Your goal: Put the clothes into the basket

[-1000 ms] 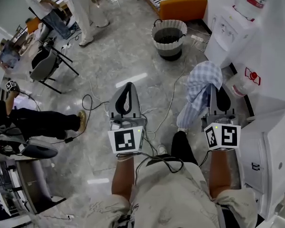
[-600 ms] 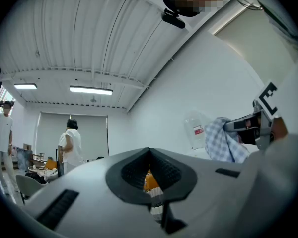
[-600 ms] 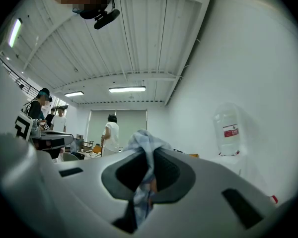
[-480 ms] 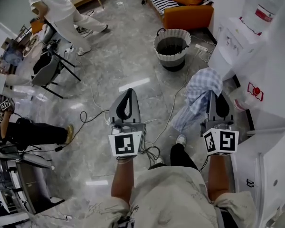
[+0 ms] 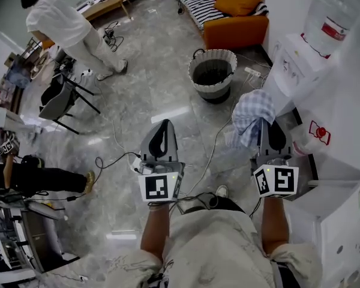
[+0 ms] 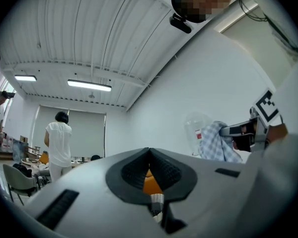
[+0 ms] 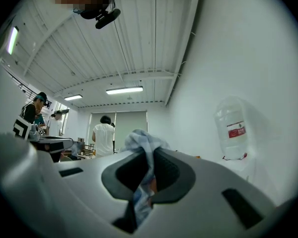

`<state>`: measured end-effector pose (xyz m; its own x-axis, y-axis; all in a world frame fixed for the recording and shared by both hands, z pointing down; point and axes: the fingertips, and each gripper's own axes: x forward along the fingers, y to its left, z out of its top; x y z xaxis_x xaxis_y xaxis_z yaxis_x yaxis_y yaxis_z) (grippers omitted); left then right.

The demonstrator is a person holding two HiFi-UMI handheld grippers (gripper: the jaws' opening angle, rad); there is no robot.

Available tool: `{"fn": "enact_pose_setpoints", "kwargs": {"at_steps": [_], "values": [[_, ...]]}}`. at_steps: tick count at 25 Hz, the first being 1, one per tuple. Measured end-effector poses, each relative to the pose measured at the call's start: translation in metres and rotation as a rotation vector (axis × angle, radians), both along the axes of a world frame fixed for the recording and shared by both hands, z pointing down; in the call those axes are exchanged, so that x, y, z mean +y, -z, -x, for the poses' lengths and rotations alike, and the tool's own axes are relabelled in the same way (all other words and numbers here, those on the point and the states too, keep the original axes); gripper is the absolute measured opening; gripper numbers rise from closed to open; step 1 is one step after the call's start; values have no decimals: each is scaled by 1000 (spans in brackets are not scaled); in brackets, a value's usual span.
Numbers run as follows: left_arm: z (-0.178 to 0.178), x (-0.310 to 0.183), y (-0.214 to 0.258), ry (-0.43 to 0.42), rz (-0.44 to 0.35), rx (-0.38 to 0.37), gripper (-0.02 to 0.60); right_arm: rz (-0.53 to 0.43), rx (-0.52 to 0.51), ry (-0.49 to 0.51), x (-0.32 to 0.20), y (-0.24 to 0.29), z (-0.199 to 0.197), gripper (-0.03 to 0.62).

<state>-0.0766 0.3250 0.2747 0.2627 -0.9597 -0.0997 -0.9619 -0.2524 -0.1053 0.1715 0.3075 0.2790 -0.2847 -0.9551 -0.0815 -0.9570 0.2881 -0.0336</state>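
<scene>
A blue-and-white checked cloth hangs from my right gripper, which is shut on it; in the right gripper view the cloth runs down between the closed jaws. My left gripper is shut with nothing in it; its jaws meet in the left gripper view. The round basket with a pale scalloped rim stands on the floor ahead, between and beyond both grippers. From the left gripper view the cloth shows at the right.
An orange sofa stands behind the basket. A water dispenser and white cabinets line the right side. Cables trail across the grey floor. A person in white stands far left, near a folding chair.
Both grippers have travelled forward across the floor toward the basket, the cloth still hanging from the right one. The person in white has walked left.
</scene>
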Motion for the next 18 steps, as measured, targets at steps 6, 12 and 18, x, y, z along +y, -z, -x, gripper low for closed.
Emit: {"fn": "enact_pose_setpoints", "kwargs": {"at_steps": [6, 12, 18], "values": [[-36, -31, 8, 4, -29, -11, 3, 5, -12, 5, -36, 0, -31, 9], [-46, -51, 10, 10, -18, -12, 3, 4, -14, 10, -60, -3, -40, 9], [-41, -78, 4, 0, -19, -2, 3, -15, 5, 9, -85, -6, -30, 9]]}}
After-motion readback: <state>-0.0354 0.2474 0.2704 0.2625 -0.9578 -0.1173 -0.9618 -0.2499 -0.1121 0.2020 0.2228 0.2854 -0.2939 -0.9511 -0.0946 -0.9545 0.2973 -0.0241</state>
